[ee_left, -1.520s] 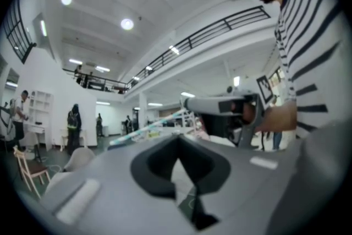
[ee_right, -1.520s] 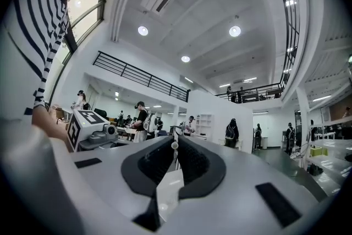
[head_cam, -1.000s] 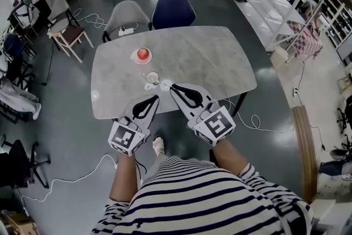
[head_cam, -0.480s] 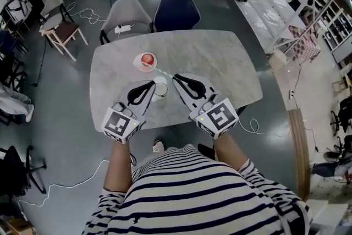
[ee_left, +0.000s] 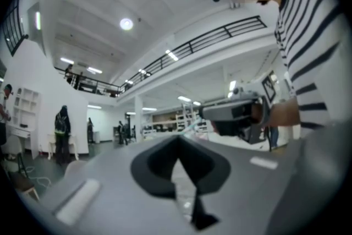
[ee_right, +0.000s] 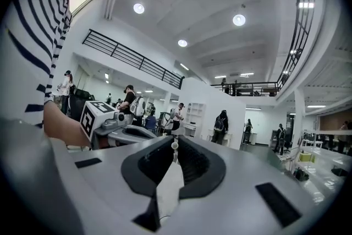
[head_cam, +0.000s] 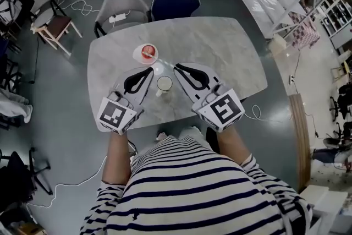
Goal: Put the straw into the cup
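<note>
A pale open-topped cup (head_cam: 164,83) stands on the marble table (head_cam: 220,52), near its front edge and between my two grippers. My right gripper (head_cam: 176,66) is shut on a thin pale straw (head_cam: 168,65), which pokes out leftward past its tips above the cup. In the right gripper view the straw (ee_right: 174,145) shows end-on, pinched between the closed jaws of the right gripper (ee_right: 174,152). My left gripper (head_cam: 150,70) hovers left of the cup, shut with nothing in it; the left gripper view shows its jaws (ee_left: 177,140) closed and the straw (ee_left: 190,125) ahead.
A saucer with a red object (head_cam: 146,53) sits just beyond the cup. Two chairs (head_cam: 171,0) stand at the table's far side. Cables lie on the floor (head_cam: 66,135) around the table. Both gripper views tilt up toward the ceiling.
Both grippers have moved forward over the table and now flank the cup. The straw's tip has come closer to the cup. The head view shifted forward.
</note>
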